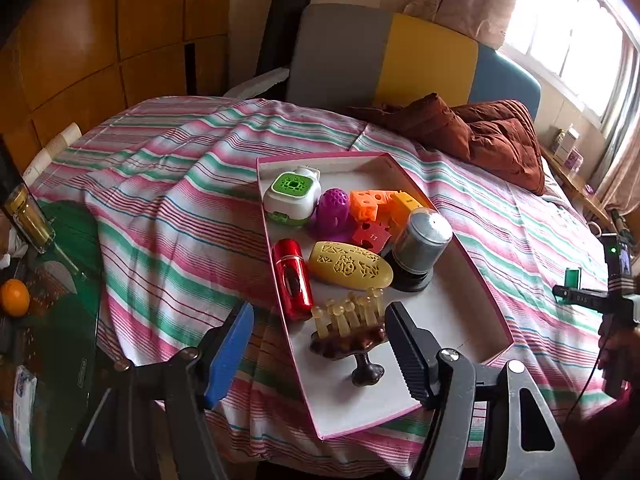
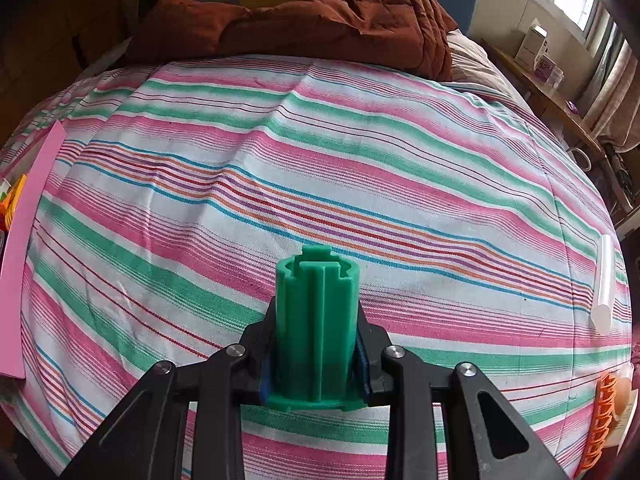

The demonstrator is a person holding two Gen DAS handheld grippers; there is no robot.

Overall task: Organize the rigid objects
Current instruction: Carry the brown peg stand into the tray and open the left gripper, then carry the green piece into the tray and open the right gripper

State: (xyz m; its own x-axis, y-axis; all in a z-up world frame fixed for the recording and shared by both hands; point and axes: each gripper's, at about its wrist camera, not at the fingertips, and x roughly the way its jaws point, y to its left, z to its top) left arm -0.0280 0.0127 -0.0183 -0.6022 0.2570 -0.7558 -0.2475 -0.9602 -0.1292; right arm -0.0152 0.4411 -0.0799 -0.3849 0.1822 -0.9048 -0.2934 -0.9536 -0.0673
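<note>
Green plastic cylinder (image 2: 316, 324) pinched in the right gripper (image 2: 316, 360), long axis running forward along the fingers, above the striped bedsheet (image 2: 360, 168).
Pink-rimmed tray (image 1: 460, 272) lies to its left, beneath the left gripper (image 1: 320, 344), whose jaws stand spread and empty over a brown massager (image 1: 352, 332); only the left view shows the tray's contents.

Bed with striped sheet (image 1: 168, 184) bears a pink-edged tray (image 1: 460, 304), a brown quilt (image 1: 500, 140), and a white tube (image 2: 603, 284).
</note>
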